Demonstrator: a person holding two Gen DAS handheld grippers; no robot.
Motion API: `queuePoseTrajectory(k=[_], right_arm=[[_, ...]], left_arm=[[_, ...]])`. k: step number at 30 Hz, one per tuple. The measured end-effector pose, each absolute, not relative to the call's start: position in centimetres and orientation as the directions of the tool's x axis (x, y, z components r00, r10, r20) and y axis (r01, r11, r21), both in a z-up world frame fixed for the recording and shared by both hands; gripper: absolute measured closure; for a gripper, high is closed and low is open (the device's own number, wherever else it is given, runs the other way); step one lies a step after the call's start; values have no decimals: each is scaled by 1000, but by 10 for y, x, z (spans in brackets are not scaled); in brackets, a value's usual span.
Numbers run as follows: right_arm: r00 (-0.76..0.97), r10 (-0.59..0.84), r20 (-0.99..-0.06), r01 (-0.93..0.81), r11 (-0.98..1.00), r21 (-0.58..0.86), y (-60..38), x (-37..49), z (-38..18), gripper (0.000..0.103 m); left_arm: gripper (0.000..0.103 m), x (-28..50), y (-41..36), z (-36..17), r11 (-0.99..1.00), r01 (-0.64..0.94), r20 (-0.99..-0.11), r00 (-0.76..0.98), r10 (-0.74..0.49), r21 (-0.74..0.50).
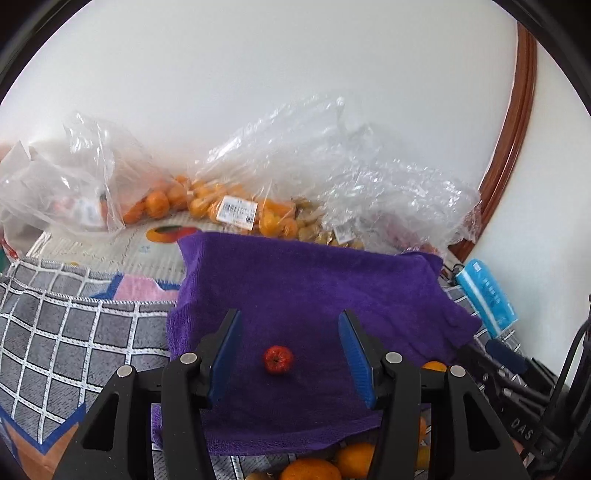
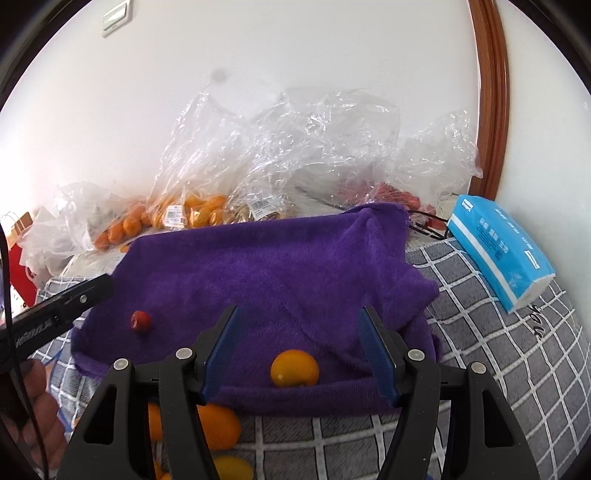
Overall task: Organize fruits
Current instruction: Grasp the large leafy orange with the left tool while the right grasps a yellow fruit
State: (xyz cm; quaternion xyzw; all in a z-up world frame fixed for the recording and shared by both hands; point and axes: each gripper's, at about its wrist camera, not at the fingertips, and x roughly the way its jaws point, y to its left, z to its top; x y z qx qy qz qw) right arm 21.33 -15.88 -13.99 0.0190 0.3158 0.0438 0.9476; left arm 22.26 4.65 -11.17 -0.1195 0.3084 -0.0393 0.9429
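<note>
Site: home, likely bedroom | Evidence: grey checked bedding (image 2: 480, 332); tissue pack (image 2: 498, 247); wooden door frame (image 2: 491, 92); wall switch (image 2: 116, 16); bagged shop fruit (image 1: 236, 210) along wall

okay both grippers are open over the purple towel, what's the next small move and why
Probably lift both away and reach for another fruit. The left gripper stands open over the small red fruit, the right gripper over the orange fruit; both lie free on the purple towel, and loose oranges wait beside it.
</note>
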Motion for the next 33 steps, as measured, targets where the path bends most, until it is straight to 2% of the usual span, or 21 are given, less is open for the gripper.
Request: queuePoseTrajectory(k=[5, 8, 12, 18, 23, 26, 30, 31, 32, 33], right_arm=[[769, 123, -627, -76, 992, 102, -158, 194, -137, 38], [754, 127, -645, -76, 991, 106, -155, 181, -137, 38], [752, 133, -646, -89, 991, 100, -147, 161, -138, 38], [720, 218, -659, -146, 976, 163, -131, 141, -159, 38], [715, 188, -674, -136, 982, 131, -121, 133, -179, 53], [710, 161, -685, -92, 986, 136, -126, 139, -186, 58], [657, 197, -728, -100, 979, 175, -130, 153, -199, 63], [656, 196, -729, -99, 980, 174, -130, 154, -200, 66], [652, 189, -734, -95, 981, 168, -130, 156, -201, 74], [647, 192, -738, -96, 981, 171, -131, 156, -202, 74]], left_arm=[[52, 215, 46, -99, 966, 37, -564, 806, -180, -255], [52, 214, 46, -95, 981, 10, -606, 785, -129, -195], [52, 205, 63, -98, 970, -5, -642, 751, -157, -244], [52, 172, 86, -114, 980, -45, -693, 713, -103, -191], [51, 148, 104, -121, 981, -64, -711, 698, -86, -181], [51, 136, 112, -124, 977, -76, -708, 700, -89, -198], [51, 127, 111, -128, 967, -56, -711, 688, -144, -249], [51, 125, 108, -129, 965, -38, -708, 687, -164, -260], [51, 123, 105, -128, 964, -23, -705, 686, -178, -265], [51, 121, 101, -128, 964, -5, -702, 686, -191, -267]])
